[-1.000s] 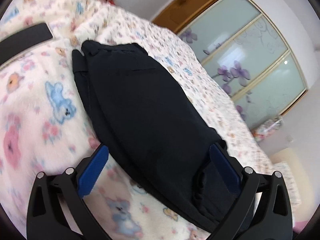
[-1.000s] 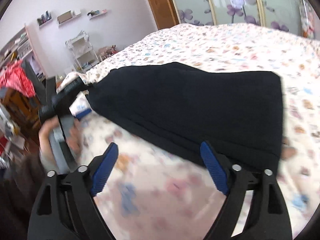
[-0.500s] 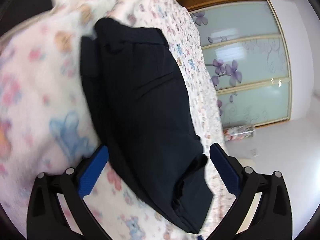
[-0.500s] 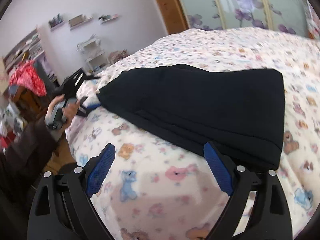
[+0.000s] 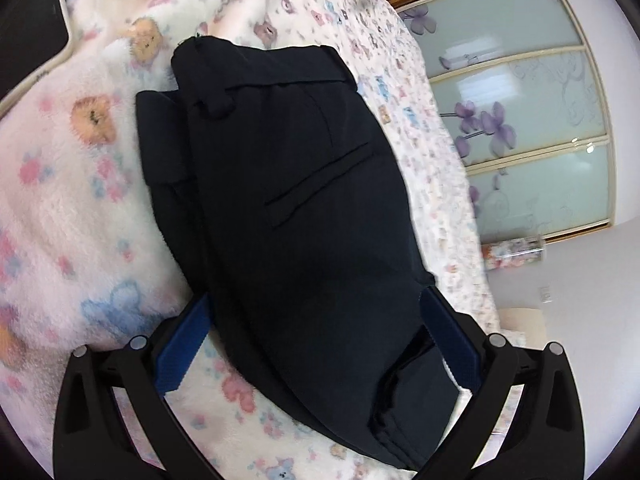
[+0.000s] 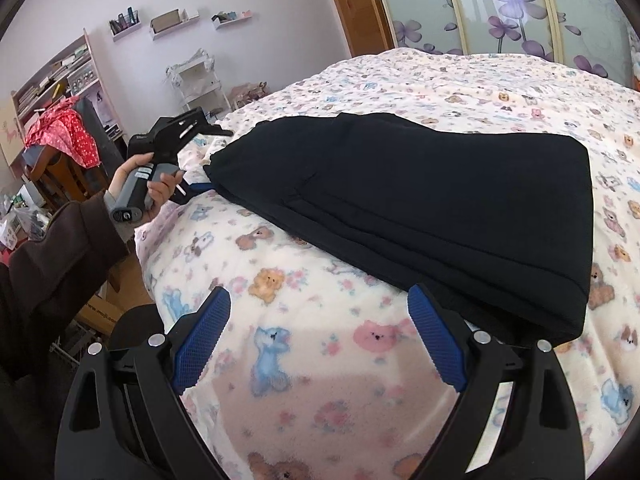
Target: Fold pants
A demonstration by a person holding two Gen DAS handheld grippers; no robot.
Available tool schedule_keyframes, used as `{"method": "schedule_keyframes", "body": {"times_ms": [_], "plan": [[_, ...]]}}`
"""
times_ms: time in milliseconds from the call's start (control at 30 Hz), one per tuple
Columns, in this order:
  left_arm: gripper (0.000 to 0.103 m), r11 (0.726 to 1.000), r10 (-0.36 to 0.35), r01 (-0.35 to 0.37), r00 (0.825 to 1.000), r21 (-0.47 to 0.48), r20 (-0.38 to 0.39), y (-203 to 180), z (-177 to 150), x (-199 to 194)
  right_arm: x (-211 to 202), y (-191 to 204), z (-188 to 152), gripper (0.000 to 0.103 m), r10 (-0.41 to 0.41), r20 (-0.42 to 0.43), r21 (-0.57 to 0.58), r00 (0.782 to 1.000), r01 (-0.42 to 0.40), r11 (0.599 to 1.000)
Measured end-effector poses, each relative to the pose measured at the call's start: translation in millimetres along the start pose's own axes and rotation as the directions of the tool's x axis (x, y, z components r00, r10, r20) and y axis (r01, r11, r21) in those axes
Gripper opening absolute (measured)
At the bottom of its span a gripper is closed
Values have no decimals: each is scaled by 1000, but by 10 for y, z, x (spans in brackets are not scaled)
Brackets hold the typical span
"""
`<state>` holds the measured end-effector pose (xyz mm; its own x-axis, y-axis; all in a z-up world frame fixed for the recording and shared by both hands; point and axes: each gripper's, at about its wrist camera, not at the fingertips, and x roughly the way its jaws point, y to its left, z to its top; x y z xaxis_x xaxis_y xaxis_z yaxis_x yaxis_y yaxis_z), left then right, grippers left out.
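The black pants (image 5: 304, 208) lie folded into a thick stack on the bear-print blanket (image 5: 64, 208). The waistband is at the far end in the left wrist view. My left gripper (image 5: 316, 340) is open, its blue pads straddling the near end of the stack. In the right wrist view the pants (image 6: 432, 204) spread across the bed. My right gripper (image 6: 320, 340) is open and empty over the blanket (image 6: 304, 400), just short of the pants' near edge. The left gripper (image 6: 196, 190) shows at the pants' left end, held in a hand.
The bed's edge drops off at the left in the right wrist view, beside a dark chair (image 6: 52, 160) draped with red cloth. Sliding wardrobe doors (image 6: 500, 12) with purple flowers stand beyond the bed. A shelf rack (image 6: 196, 84) stands at the far wall.
My left gripper has moved in over the near end of the pants. My right gripper has drawn back a little; the pants lie as before.
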<state>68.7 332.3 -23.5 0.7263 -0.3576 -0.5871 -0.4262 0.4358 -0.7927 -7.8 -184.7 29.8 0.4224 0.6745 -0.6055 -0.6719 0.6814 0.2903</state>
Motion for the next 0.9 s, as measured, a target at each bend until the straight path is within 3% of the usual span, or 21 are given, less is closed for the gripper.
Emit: {"method": "schedule_keyframes", "body": {"times_ms": [133, 233, 533, 667, 833, 900], "plan": [[101, 994, -109, 108, 992, -15, -64, 153, 67, -41, 2, 18, -10, 92, 3, -5, -8, 1000, -3, 1000], [100, 989, -143, 140, 988, -42, -66, 218, 51, -90, -2, 28, -13, 94, 4, -7, -17, 1000, -4, 1000], [101, 998, 46, -49, 995, -35, -85, 67, 17, 93, 37, 32, -27, 94, -5, -23, -27, 1000, 5, 1000], [101, 998, 22, -24, 999, -60, -31, 39, 141, 139, 45, 37, -36, 94, -10, -27, -31, 1000, 10, 999], [101, 997, -65, 63, 996, 36, 54, -68, 136, 58, 64, 62, -48, 94, -20, -36, -49, 999, 19, 999], [92, 998, -52, 49, 996, 44, 77, -44, 152, 65, 75, 81, -53, 94, -24, -40, -61, 999, 21, 998]]}}
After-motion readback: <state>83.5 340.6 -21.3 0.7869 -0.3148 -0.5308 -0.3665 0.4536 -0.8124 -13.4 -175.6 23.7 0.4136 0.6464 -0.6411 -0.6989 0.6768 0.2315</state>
